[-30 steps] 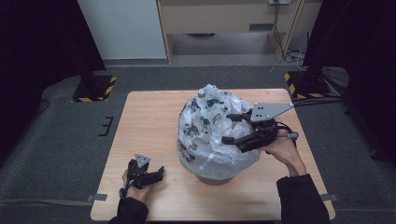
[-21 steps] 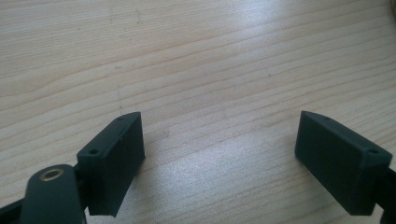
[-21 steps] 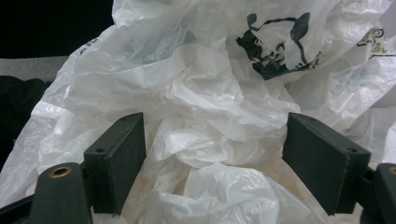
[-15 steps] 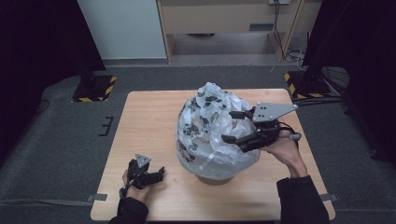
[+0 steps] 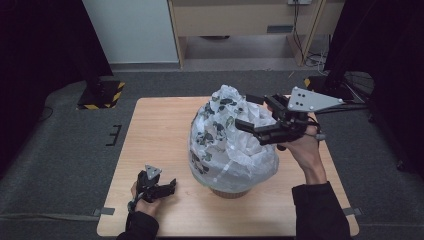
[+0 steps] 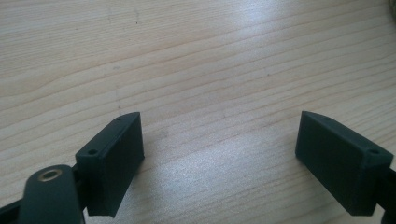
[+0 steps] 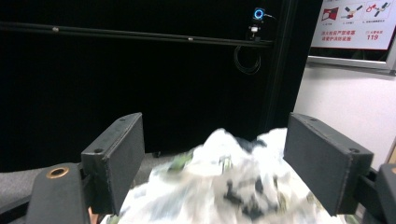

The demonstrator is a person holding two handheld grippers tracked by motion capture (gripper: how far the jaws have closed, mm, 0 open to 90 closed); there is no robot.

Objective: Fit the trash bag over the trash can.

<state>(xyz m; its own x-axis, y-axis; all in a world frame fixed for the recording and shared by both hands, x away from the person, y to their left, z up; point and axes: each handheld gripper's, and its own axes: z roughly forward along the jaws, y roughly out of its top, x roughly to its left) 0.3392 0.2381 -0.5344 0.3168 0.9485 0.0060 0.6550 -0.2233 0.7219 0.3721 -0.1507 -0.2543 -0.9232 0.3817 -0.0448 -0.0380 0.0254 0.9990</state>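
Observation:
A white plastic bag (image 5: 227, 145) with a dark leafy print stands bulging in the middle of the wooden table (image 5: 160, 125), over a brown base (image 5: 227, 191). My right gripper (image 5: 248, 112) hovers level at the bag's upper right and points left. Its jaws are open and have just been opening. In the right gripper view the blurred bag top (image 7: 224, 191) rises between the jaws of the right gripper (image 7: 215, 154), and the pads (image 7: 126, 154) stand apart from it. My left gripper (image 5: 170, 186) rests open near the table's front left. The left gripper view shows that gripper (image 6: 219, 154) over bare wood with nothing between its jaws.
The table's front edge runs just behind the left hand. A black cable (image 5: 350, 106) trails right from the right gripper. Black stands with yellow-striped feet (image 5: 100, 95) sit on the grey floor beyond the table. A wooden cabinet (image 5: 240, 25) stands at the back.
The right gripper has lifted from the bag's right flank to its upper part, with its jaws a little wider. The left gripper has stayed where it was.

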